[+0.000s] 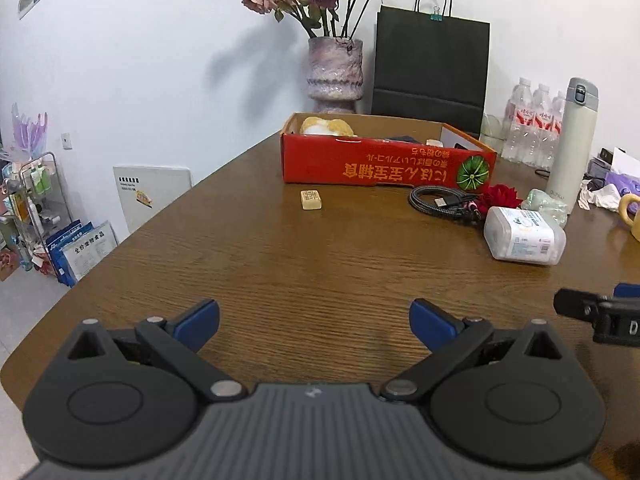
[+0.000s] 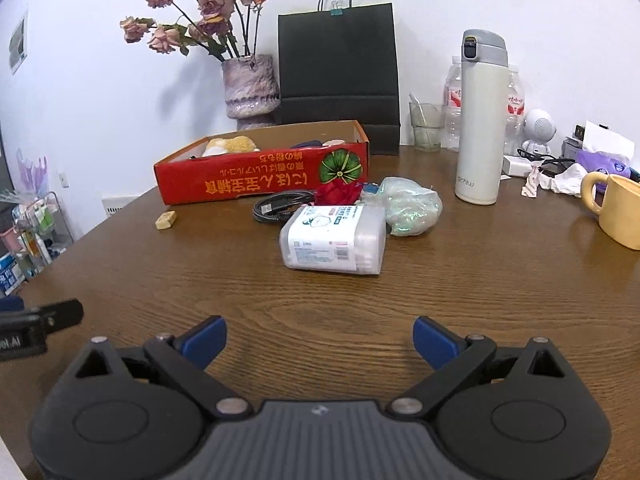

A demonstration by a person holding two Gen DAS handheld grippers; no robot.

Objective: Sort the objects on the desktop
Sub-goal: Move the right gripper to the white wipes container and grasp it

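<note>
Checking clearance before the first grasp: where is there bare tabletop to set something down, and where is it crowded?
Bare wood runs from both open grippers, left gripper and right gripper, up to the eraser and cotton-swab box. Crowded: cable, red flower and plastic bag bunch before the red box.

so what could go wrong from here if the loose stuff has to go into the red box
Both grippers, left gripper and right gripper, are open and empty.
1. The black cable lies coiled against the red flower and the clear plastic box; lifting one may drag the others.
2. The tall white flask stands upright beside the pile; a wide swing could tip it.
3. The small eraser lies flat, so open fingers may push it away.
</note>
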